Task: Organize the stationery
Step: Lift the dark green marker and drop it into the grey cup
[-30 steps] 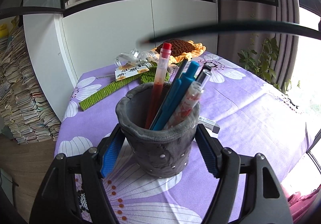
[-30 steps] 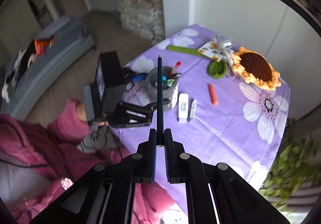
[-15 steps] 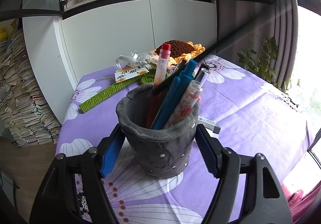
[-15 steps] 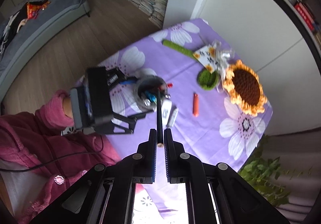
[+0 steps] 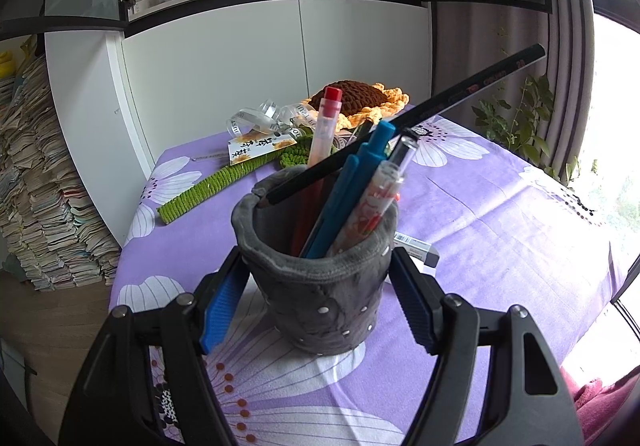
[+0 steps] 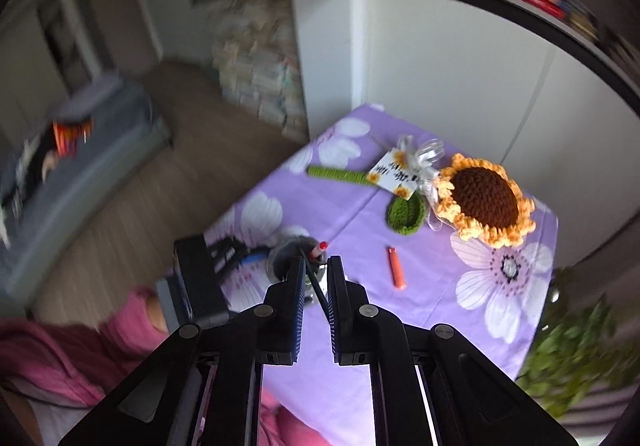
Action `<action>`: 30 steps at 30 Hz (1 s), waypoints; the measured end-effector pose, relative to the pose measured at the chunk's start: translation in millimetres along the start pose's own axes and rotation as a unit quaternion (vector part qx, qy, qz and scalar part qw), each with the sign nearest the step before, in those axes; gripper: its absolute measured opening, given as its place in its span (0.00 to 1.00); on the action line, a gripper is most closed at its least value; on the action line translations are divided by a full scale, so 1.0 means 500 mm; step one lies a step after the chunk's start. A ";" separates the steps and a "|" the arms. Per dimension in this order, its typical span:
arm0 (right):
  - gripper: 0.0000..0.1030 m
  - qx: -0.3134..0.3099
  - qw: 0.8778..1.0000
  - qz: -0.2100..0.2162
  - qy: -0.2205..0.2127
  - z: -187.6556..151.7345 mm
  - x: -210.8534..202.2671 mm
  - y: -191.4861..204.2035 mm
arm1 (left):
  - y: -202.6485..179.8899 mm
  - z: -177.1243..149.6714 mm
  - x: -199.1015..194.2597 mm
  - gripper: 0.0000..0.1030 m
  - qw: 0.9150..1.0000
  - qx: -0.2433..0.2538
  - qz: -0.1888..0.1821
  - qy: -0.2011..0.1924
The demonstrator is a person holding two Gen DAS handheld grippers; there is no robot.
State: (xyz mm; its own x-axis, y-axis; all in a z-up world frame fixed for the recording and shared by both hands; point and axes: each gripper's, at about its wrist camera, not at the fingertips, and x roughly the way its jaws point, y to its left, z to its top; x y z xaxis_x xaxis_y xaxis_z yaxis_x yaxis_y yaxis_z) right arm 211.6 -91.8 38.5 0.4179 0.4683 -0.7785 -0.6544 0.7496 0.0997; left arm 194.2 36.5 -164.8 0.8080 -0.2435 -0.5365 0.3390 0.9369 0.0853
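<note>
Left wrist view: the left gripper (image 5: 320, 288) stands with its blue pads (image 5: 222, 302) pressed against either side of the soft grey fabric pen cup (image 5: 316, 282), steadying it on the purple flowered tablecloth (image 5: 500, 246). In the cup stand a red-capped pen (image 5: 325, 126), a blue pen (image 5: 352, 186) and a clear patterned pen (image 5: 376, 202). A long black pencil (image 5: 404, 122) lies aslant, its tip just inside the cup's far rim, the shaft leaning out over the rim.

Right wrist view: the right gripper (image 6: 316, 282) is slightly parted above the cup; the pencil runs loose in the gap, apparently released. An orange marker (image 6: 396, 268) lies on the cloth beyond the cup; only this view shows it.

Judgement: the pencil drop is finishing; the marker is next, and it calls for wider jaws.
</note>
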 end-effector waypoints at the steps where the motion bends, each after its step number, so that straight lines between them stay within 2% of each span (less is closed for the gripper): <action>1: 0.16 0.019 1.000 -0.001 -0.015 -0.023 -0.006 -0.015 | -0.001 -0.001 0.000 0.69 1.000 -0.001 0.000 -0.001; 2: 0.27 0.033 0.999 0.003 -0.024 -0.052 -0.002 -0.029 | -0.001 -0.001 -0.001 0.69 1.000 -0.002 0.000 -0.001; 4: 0.36 0.054 0.998 -0.005 -0.027 -0.112 0.023 -0.042 | -0.002 -0.001 -0.001 0.69 1.000 -0.001 0.000 -0.001; 6: 0.36 0.057 0.997 -0.007 -0.043 -0.158 0.043 -0.038 | -0.003 0.000 -0.001 0.69 1.000 -0.001 0.000 0.001; 9: 0.37 0.074 0.993 0.021 -0.086 -0.202 0.066 -0.038 | -0.005 0.001 -0.001 0.69 1.000 -0.001 0.002 0.003; 13: 0.37 0.125 0.981 0.060 -0.136 -0.220 0.094 -0.061 | -0.005 0.001 -0.004 0.69 1.000 -0.001 0.003 0.005; 18: 0.36 0.149 0.974 0.079 -0.154 -0.218 0.119 -0.072 | -0.004 0.002 -0.004 0.69 1.000 0.001 0.004 0.006; 22: 0.09 0.141 0.972 0.096 -0.161 -0.206 0.121 -0.069 | -0.002 0.002 -0.004 0.70 1.000 -0.001 0.004 0.006; 27: 0.08 0.122 0.977 0.087 -0.154 -0.181 0.115 -0.049 | -0.003 0.002 -0.004 0.70 1.000 0.001 0.004 0.006; 30: 0.08 0.084 0.982 0.076 -0.152 -0.142 0.095 -0.037 | -0.001 0.001 -0.005 0.70 1.000 0.001 0.003 0.005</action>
State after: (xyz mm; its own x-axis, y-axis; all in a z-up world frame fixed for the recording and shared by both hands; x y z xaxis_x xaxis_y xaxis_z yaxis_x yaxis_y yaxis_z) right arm 198.7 -116.6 -44.3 0.5087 0.6793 -0.5290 -0.6206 0.7152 0.3216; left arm 192.4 36.3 -163.1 0.8054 -0.2349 -0.5442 0.3343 0.9381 0.0900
